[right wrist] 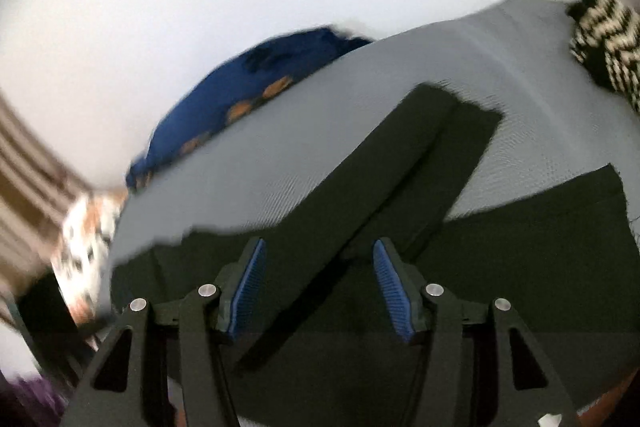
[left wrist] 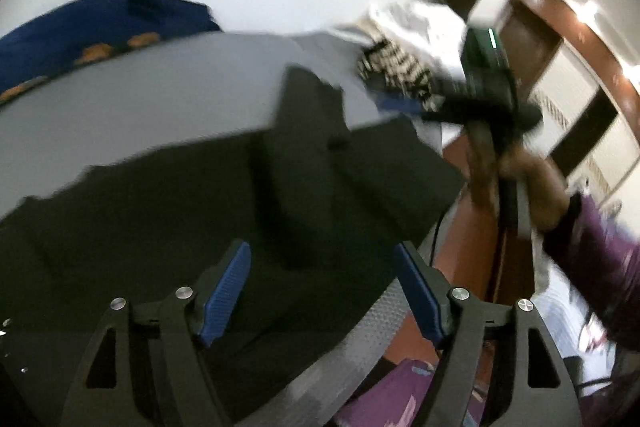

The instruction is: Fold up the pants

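On grey table (right wrist: 360, 99), unlabelled black pants (right wrist: 500, 259)

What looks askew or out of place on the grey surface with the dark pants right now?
The dark pants lie unevenly on the grey surface: one long leg panel runs diagonally across the rest instead of lining up with its edges. Both the left gripper and the right gripper stand open above the cloth, holding nothing. Nothing looks spilled or damaged.

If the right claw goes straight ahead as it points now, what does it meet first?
Most likely the dark pants lying on the grey surface; the open right claw points down at them. Depth is unclear.
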Tool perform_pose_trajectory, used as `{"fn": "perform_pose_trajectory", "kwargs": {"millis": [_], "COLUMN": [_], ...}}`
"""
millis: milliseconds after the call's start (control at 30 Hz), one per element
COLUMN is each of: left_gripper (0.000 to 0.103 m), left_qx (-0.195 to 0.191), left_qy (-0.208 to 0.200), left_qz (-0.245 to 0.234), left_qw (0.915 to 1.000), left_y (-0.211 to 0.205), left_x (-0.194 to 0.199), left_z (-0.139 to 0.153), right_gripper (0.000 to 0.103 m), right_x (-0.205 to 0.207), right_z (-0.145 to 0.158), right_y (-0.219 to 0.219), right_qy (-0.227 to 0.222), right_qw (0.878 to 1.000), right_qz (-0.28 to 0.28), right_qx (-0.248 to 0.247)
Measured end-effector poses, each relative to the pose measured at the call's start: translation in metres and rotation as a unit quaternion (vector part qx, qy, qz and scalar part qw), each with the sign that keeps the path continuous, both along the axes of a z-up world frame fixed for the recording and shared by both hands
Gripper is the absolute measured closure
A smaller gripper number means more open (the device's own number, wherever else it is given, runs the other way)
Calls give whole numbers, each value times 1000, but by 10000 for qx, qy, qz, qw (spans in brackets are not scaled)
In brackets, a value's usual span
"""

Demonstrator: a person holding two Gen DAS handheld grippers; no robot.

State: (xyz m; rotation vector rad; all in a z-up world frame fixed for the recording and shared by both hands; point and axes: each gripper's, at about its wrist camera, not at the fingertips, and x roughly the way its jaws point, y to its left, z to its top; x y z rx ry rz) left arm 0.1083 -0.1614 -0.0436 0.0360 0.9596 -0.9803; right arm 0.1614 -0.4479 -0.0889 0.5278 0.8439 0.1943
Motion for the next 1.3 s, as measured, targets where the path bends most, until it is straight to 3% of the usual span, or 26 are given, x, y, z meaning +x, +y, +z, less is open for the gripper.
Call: {"fn": "perform_pose_trajectory", "kwargs": {"millis": [100,233,300,367,400,500,600,700,833,1000,1133,1200,1300], "left_gripper": [28,31,40,63,67,73,79,79,79,79,79,79,79], "left_qx": [268,518,608,737,777,615,562,586,557,533,483,470,456], "left_qy": [-401,-483,-459,-362,-300,-193,-140,-244,-248,-158,-133,-135,-118], "left_qz": [86,232,230,217,236,259,241,196,192,192,199,190,188], "left_qw": [9988,9972,9968,9964,9962,9976,9980,9978,9980,9983,9985,9986,9987], "left_y": [-19,-31,-34,-36,-36,-36,-37,-39,-38,-38,-36,-36,-36], "left_x": [-2,-2,-2,-1,1,4,4,0,0,3,4,4,5], "left_z": [-13,-37,-46,-56,-60,-65,-67,-68,-69,-68,-70,-70,-70], "right_gripper": [49,55,59,60,61,64,67,67,92,87,62,62,62], "right_x": [27,58,74,82,87,98,102,106,107,99,97,101,110], "right_z": [4,-8,-21,-32,-37,-49,-62,-67,-64,-61,-71,-77,-77], "right_y": [-23,-33,-34,-40,-36,-31,-35,-32,-20,-33,-51,-52,-44], "right_qy": [-76,0,125,176,181,469,527,520,393,350,419,391,402], "right_qw": [10000,10000,9999,9998,9997,9980,9985,9985,9985,9990,9986,9979,9987], "right_qz": [-45,6,41,79,135,89,126,144,373,-81,-332,-235,-167], "right_qx": [45,-26,-48,-74,-65,-425,29,94,62,-274,42,460,279]}}
